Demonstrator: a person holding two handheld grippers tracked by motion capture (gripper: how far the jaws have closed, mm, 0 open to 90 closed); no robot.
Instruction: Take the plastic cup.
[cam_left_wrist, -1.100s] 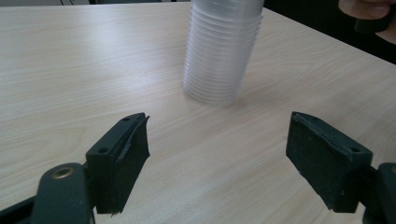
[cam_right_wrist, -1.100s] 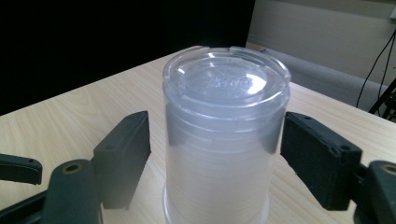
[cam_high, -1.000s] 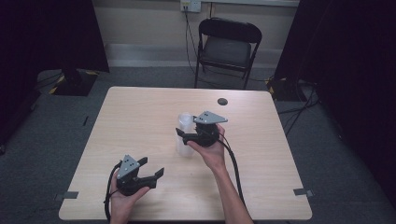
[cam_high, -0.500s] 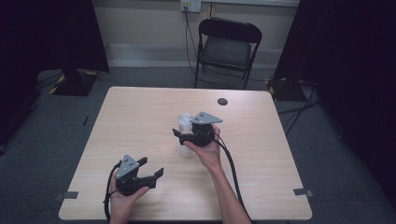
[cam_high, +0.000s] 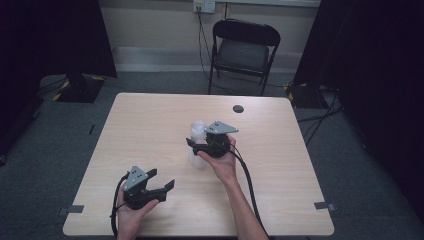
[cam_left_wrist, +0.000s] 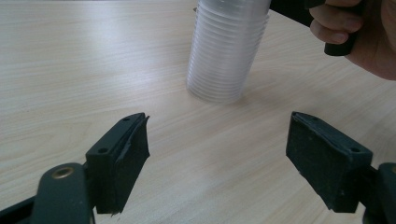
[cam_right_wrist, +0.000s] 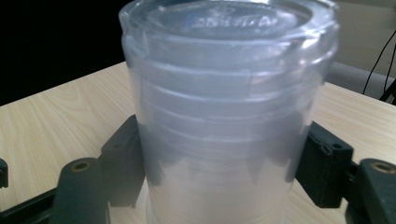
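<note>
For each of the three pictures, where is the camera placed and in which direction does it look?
High view: above the person's side, looking forward and down on the table; both forearms show.
Left gripper view: on the left gripper, facing the cup stack; open jaws show.
Right gripper view: on the right gripper, jaws around the stack.
All share the stack.

A stack of cups (cam_high: 197, 145) stands mid-tabletop (cam_high: 150, 125), the right gripper (cam_high: 200, 148) around it, the left gripper (cam_high: 160, 182) nearer the front-left edge, a chair (cam_high: 243, 52) behind.
</note>
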